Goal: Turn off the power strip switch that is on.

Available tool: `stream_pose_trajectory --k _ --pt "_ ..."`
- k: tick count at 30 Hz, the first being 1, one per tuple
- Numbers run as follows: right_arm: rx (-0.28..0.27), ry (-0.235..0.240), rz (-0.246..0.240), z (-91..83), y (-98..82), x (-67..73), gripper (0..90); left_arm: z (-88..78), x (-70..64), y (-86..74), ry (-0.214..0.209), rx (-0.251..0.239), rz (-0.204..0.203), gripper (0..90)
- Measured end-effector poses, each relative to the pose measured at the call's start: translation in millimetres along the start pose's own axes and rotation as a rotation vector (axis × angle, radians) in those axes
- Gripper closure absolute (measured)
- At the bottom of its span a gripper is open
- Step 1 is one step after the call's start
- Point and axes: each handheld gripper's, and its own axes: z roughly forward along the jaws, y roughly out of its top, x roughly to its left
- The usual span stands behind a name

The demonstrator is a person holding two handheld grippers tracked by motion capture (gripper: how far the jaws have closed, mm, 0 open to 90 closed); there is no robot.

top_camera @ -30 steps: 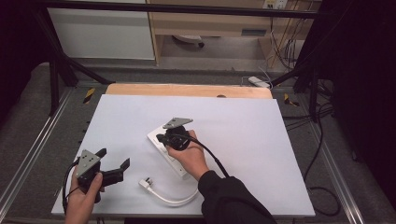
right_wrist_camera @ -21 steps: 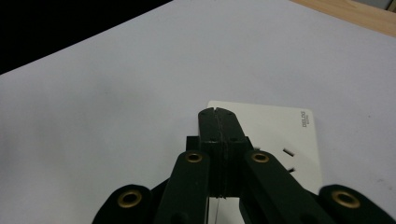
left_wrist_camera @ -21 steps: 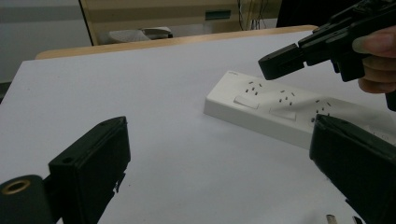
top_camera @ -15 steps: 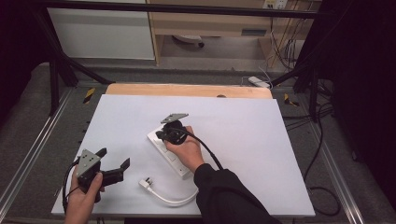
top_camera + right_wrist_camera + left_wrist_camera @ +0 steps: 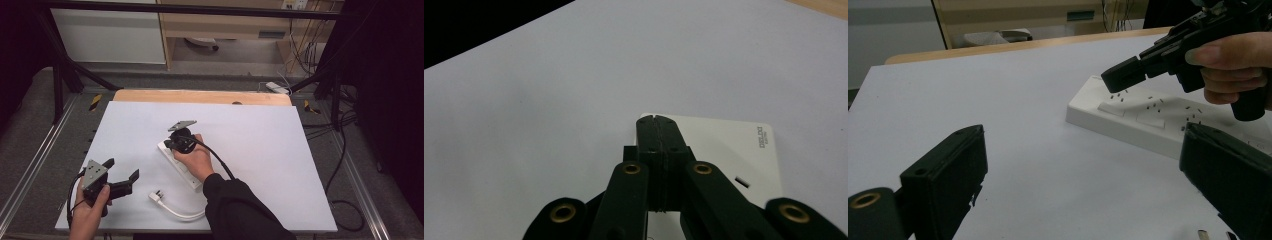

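Looking down from the high view, the right gripper point(image 5: 169, 144) sits over the far end of a white power strip point(image 5: 181, 169) that lies slantwise near the middle of the white table point(image 5: 280, 165). Its jaws are clenched with nothing between them, which suggests the closed tip is meant to press on the strip, perhaps a switch, not to pick it up. The strip's white cord point(image 5: 181, 213) curls toward the near edge and ends in a plug point(image 5: 155, 196) lying loose on the table, so the strip appears unpowered. The left gripper point(image 5: 123, 179) rests at the near left corner, jaws spread wide and empty, well apart from the strip; it looks parked while the other hand works.

From the left gripper view, its own two jaws stand far apart at the bottom, with bare table between them. Beyond, the power strip point(image 5: 1153, 120) lies flat, and the right gripper point(image 5: 1124, 74) points down at its near end, tip just above or touching the top; I cannot tell which.

From the right gripper view, the jaws are pressed together, tip over the corner of the power strip point(image 5: 744, 150) near its branded end. No containers appear on the table.
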Motion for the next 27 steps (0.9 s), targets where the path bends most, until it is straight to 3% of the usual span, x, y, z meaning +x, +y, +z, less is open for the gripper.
stream_pose_trajectory --k 27 --pt "0.043 -0.011 -0.009 10.2 0.4 0.5 90.0 0.2 -0.1 0.3 -0.001 0.001 0.005 5.0"
